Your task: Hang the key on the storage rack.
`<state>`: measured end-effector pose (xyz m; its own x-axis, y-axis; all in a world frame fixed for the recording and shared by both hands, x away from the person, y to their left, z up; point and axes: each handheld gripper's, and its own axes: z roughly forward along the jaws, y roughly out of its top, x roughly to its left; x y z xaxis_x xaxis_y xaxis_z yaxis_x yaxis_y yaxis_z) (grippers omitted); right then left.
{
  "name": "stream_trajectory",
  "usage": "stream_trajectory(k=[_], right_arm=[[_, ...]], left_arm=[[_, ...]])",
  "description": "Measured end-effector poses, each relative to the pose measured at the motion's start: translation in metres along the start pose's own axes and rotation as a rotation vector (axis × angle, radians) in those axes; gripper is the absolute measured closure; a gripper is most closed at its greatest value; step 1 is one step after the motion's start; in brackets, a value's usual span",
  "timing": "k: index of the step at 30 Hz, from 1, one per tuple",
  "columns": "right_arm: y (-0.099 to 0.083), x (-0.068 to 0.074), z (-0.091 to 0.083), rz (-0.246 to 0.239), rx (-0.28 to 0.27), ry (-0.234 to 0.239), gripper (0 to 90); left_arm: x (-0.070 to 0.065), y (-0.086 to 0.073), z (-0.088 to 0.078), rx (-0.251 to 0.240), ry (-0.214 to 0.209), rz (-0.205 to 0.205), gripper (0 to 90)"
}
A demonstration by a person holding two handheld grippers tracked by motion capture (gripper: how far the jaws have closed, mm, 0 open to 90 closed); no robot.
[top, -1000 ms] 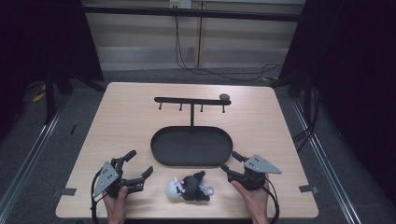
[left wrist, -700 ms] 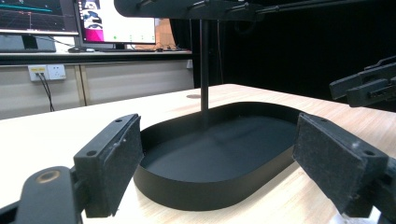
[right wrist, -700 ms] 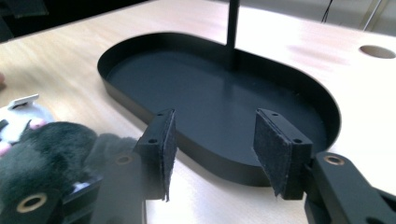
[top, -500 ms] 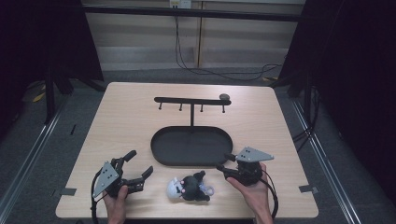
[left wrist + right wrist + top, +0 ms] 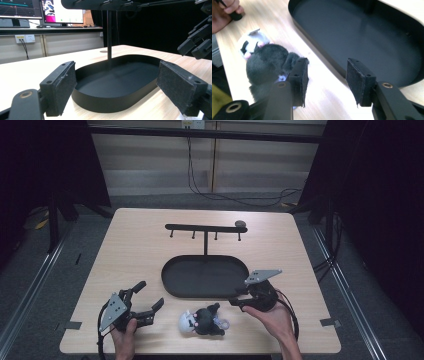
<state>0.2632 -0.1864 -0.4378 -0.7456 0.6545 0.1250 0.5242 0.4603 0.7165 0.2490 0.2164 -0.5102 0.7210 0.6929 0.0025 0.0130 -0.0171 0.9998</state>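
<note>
A small black and white plush toy (image 5: 202, 320) lies near the table's front edge, just in front of the oval black tray (image 5: 200, 275). My right gripper (image 5: 236, 303) hovers to the toy's right, lifted off the table and pointing left. In the right gripper view the toy (image 5: 265, 63) lies just left of the left pad, and the tray (image 5: 362, 32) is ahead. The right gripper (image 5: 327, 80) is open about halfway; its jaws have just been closing, with nothing between them. My left gripper (image 5: 150, 295) rests open at the front left and faces the tray (image 5: 117, 77).
A black stand (image 5: 205, 227) with a crossbar and several small hooks rises behind the tray, and a small dark knob (image 5: 240, 224) sits at its right end. Bare wood surrounds the tray. Monitors (image 5: 62, 10) stand beyond the table's far side.
My right gripper has risen off the table and moved left toward the toy, with its grey plate tilting up. The left gripper has stayed in place.
</note>
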Motion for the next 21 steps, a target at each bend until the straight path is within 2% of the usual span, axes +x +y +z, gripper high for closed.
stream_trajectory(k=[6,11,14,15,18,21], right_arm=[[0.012,-0.001,0.008,-0.022,0.111,0.058,48.2],[0.017,0.005,0.012,-0.028,0.147,0.054,47.1],[0.018,0.006,0.016,-0.013,0.161,0.091,46.4],[0.019,0.007,0.017,-0.007,0.176,0.088,46.5],[0.020,0.007,0.022,-0.003,0.256,0.141,48.3],[0.020,0.005,0.028,0.007,0.315,0.169,48.8]], left_arm=[[0.000,0.000,0.000,0.000,0.000,0.000,15.6],[0.000,0.000,0.000,0.000,0.000,0.000,15.6],[0.000,0.000,0.000,0.000,0.000,0.000,15.8],[0.000,0.000,0.000,0.000,0.000,0.000,15.8],[0.000,0.000,0.000,0.000,0.000,0.000,15.8],[0.000,0.000,0.000,0.000,0.000,0.001,15.7]])
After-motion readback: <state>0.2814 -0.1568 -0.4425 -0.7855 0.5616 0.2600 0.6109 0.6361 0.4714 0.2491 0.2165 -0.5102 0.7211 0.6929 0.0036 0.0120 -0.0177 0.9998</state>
